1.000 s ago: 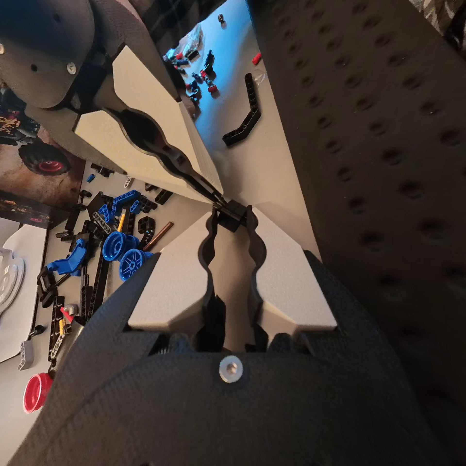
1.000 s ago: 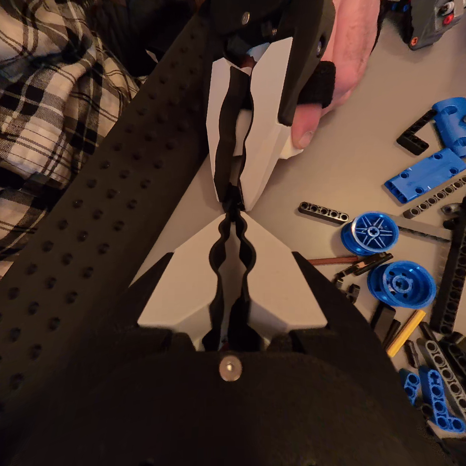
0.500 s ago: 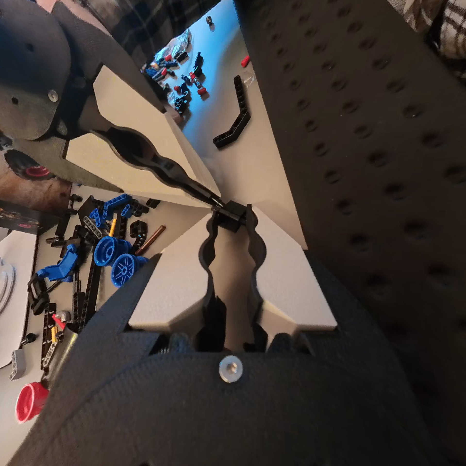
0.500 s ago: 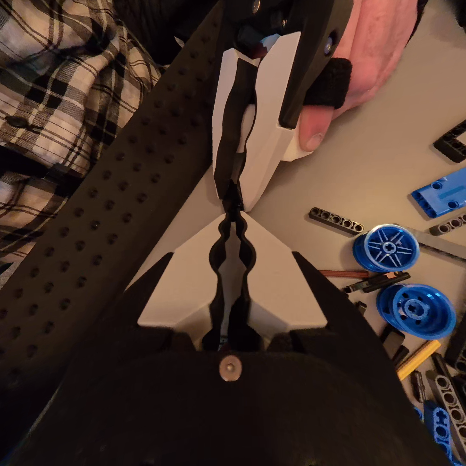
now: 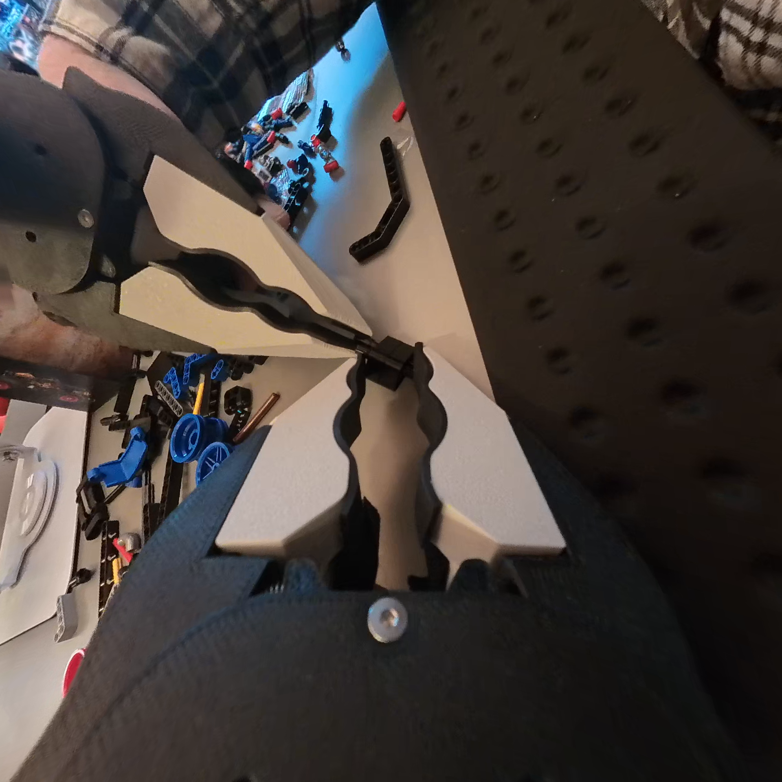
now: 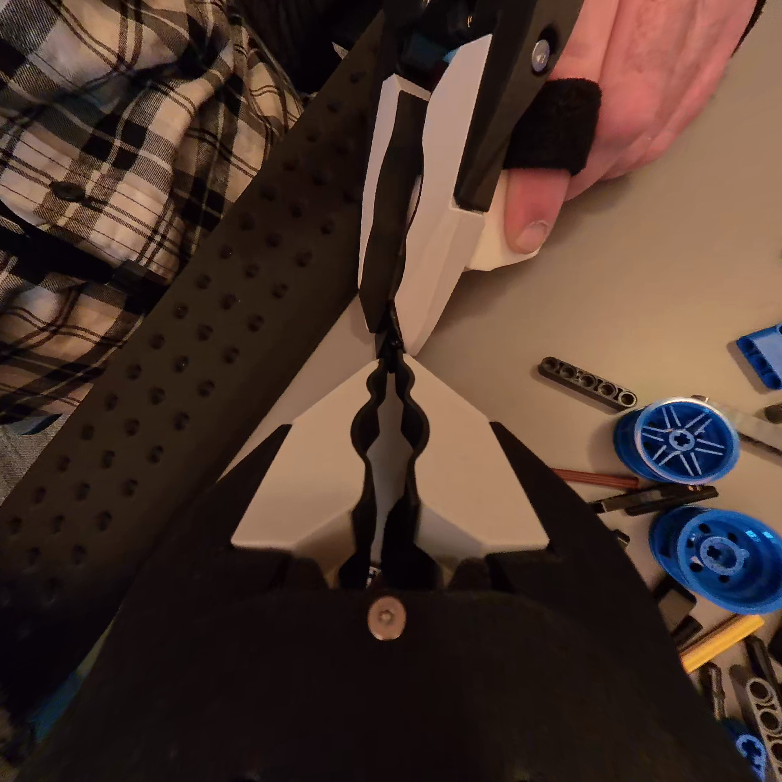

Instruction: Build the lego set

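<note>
In the left wrist view my left gripper (image 5: 389, 359) is shut on a small black connector block (image 5: 397, 369) and holds it above the table. My right gripper (image 5: 360, 337) comes in from the upper left, shut on a thin black pin (image 5: 338, 328) whose end meets the block. In the right wrist view my right gripper (image 6: 391, 366) is shut on the pin. The left gripper (image 6: 387, 326) points down at it from above, tip to tip, with the small black part (image 6: 391, 340) between them. A hand (image 6: 634, 84) holds the left gripper.
A black perforated board (image 5: 613, 296) runs along the table edge, and it also shows in the right wrist view (image 6: 190, 338). Two blue wheels (image 6: 681, 440) (image 6: 719, 558), a grey beam (image 6: 588, 383), a yellow axle (image 6: 719, 643) and a black bent beam (image 5: 389, 211) lie about. A plaid shirt (image 6: 106, 169) is close. The grippers are tip to tip, or close to it.
The grippers stay tip to tip. Both have shifted a little toward the board and the person, so the loose parts slide outward in both views. The right gripper lies at a flatter angle.
</note>
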Demonstrator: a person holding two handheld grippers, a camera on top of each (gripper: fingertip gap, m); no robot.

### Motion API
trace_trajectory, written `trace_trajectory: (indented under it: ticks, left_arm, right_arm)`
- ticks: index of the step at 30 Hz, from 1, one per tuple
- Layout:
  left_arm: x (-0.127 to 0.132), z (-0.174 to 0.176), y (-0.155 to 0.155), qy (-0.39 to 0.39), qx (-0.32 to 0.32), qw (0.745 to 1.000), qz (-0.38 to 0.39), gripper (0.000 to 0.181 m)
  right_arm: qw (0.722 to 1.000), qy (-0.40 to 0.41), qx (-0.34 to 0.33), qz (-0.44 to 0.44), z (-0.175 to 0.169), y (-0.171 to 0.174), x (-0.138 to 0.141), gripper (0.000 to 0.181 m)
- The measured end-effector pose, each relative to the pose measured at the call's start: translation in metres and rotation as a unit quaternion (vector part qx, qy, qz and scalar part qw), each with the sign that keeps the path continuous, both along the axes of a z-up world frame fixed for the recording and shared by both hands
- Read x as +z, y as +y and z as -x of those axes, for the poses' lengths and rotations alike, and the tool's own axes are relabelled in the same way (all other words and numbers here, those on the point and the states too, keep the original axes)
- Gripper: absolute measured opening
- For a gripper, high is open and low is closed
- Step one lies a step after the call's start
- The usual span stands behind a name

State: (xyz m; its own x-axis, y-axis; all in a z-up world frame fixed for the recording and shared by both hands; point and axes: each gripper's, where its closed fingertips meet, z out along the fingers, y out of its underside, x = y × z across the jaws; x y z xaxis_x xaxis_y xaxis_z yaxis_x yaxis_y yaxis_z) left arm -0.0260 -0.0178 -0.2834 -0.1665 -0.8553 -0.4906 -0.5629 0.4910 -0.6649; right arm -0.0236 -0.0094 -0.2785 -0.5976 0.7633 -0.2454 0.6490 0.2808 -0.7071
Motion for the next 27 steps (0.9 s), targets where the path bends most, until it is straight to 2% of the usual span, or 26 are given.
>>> trace_trajectory:
  ticks: [7, 11, 13, 16, 18, 27]
  left_arm:
    - [-0.001, 0.0, -0.003, 0.002, -0.004, 1.0, 0.011, 0.021]
    - [0.003, -0.002, 0.006, -0.008, 0.018, 1.0, -0.004, 0.023]
    - [0.003, -0.002, 0.006, -0.009, 0.02, 1.0, 0.006, 0.022]
    - [0.003, -0.002, 0.006, -0.01, 0.021, 1.0, 0.011, 0.022]
    - [0.003, -0.002, 0.006, -0.01, 0.021, 1.0, 0.012, 0.022]
    - [0.002, -0.003, 0.006, -0.005, 0.015, 1.0, 0.003, 0.022]
  right_arm:
    - [1.0, -0.01, -0.01, -0.021, 0.002, -0.004, -0.002, 0.001]
    - [0.998, -0.008, -0.042, -0.043, 0.001, 0.004, 0.005, 0.003]
    - [0.997, 0.002, -0.058, -0.058, 0.002, 0.01, 0.011, 0.012]
    - [0.994, 0.0, -0.07, -0.079, -0.003, 0.013, 0.01, 0.01]
    - [0.995, 0.007, -0.068, -0.068, -0.002, 0.009, 0.011, 0.0]
    - [0.995, 0.01, -0.067, -0.067, -0.001, 0.007, 0.005, 0.0]
